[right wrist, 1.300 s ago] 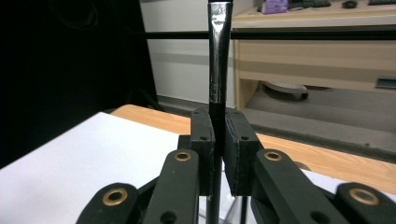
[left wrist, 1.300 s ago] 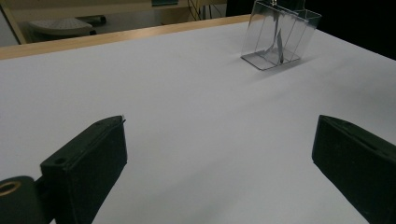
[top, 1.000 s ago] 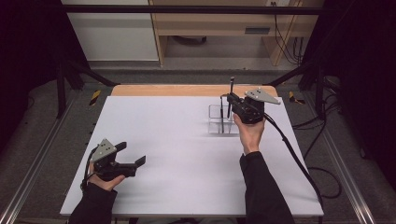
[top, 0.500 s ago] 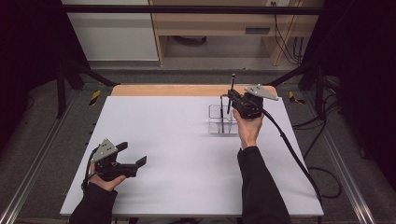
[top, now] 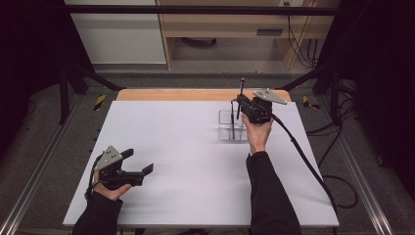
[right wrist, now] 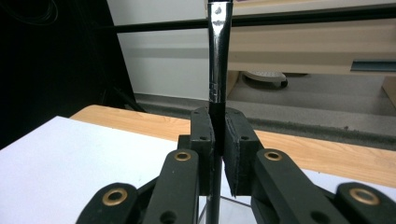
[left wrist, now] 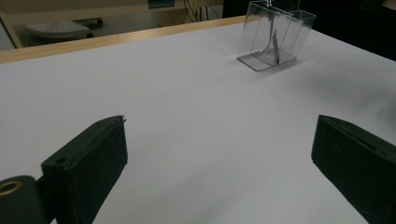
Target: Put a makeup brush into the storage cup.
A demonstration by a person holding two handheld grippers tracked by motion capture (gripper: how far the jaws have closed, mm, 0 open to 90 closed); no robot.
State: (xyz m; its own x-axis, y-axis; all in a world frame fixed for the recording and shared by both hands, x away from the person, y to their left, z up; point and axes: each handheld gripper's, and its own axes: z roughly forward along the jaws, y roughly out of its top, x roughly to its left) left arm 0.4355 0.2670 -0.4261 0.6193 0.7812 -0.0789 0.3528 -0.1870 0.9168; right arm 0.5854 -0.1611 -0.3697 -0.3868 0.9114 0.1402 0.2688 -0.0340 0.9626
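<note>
My right gripper (top: 241,101) is shut on a thin brush (top: 242,88) with a black handle and a chrome ferrule (right wrist: 218,51), held upright. In the right gripper view the pads (right wrist: 201,140) pinch the handle. It hangs just above a clear plastic holder (top: 226,128) with upright compartments at the table's far right. A thin dark stick (top: 232,120) stands inside the holder (left wrist: 275,35). I cannot tell whether the brush's lower end is inside it. My left gripper (top: 142,172) rests near the front left of the table, open with nothing between its jaws (left wrist: 219,163).
The white table top (top: 186,147) has a wooden strip (top: 171,94) along its far edge. The right gripper's cable (top: 303,156) trails over the table's right side. Black frame posts (top: 68,88) and floor cables (top: 342,132) flank the table.
My right hand has shifted slightly toward the far edge with the brush still clamped. The left gripper has stayed where it was.
</note>
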